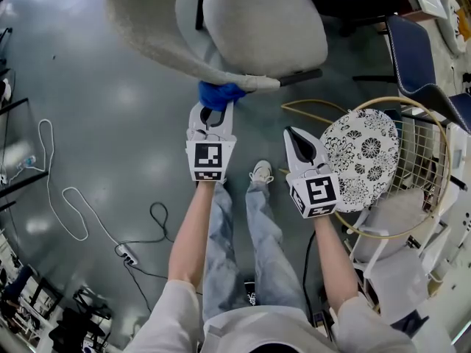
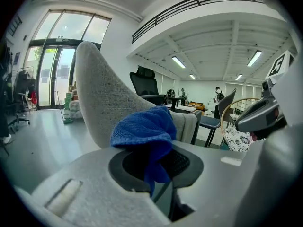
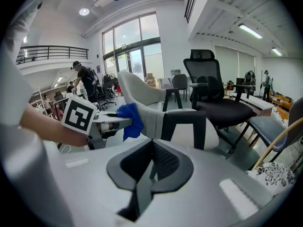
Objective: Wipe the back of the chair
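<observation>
Grey polished floor [image 1: 110,123] of an open office hall, with loose cables across it. Item: grey upholstered chair [image 1: 257,28]. Its chair back [image 1: 158,39] lay directly ahead of the left claw [image 1: 213,110], with the rim running crosswise to the jaws. Left claw: clenched on a blue cloth [image 1: 219,94], which was bunched and touched the rim. Right claw [image 1: 296,136]: jaws closed together, nothing held; it sat to the right of the left claw, short of the chair. Judgement: the left claw was the nearer, and a wiping stroke would run sideways along the rim's long axis.
</observation>
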Demonstrator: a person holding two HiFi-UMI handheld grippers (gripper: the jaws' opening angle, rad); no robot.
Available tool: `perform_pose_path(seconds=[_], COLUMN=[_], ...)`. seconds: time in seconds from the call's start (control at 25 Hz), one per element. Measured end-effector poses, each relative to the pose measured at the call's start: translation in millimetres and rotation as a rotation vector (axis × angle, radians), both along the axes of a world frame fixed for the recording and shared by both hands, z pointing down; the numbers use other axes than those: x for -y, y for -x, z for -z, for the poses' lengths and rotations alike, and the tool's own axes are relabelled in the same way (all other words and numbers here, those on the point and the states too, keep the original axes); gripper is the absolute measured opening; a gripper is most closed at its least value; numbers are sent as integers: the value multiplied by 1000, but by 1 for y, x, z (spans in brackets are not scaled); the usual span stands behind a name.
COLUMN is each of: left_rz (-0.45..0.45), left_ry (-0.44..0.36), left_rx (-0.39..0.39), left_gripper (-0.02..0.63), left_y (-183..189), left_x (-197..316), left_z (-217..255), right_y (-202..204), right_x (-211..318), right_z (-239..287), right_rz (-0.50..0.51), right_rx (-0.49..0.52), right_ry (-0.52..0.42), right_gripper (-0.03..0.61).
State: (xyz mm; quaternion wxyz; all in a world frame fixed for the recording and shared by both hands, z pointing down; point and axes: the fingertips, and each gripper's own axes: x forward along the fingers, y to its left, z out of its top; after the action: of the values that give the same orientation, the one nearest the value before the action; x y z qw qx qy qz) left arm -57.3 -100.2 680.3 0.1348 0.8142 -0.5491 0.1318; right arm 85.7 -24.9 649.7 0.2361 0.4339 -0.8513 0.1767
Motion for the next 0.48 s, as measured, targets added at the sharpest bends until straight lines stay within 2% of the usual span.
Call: perform_pose_path(seconds=[0.12, 0.48], left_rz=[-2, -8], left_ry=[7, 98], left_rx=[5, 20], left_gripper=[61, 61], left_y=[0, -1], left_x=[2, 4], left_z=[-6, -43], right_y=[-3, -6], right_x=[0, -2], right_z=[-1, -4], right_rz=[-2, 1], right_rx=[-5, -12], right_ry=[3, 13], right_gripper=[0, 0])
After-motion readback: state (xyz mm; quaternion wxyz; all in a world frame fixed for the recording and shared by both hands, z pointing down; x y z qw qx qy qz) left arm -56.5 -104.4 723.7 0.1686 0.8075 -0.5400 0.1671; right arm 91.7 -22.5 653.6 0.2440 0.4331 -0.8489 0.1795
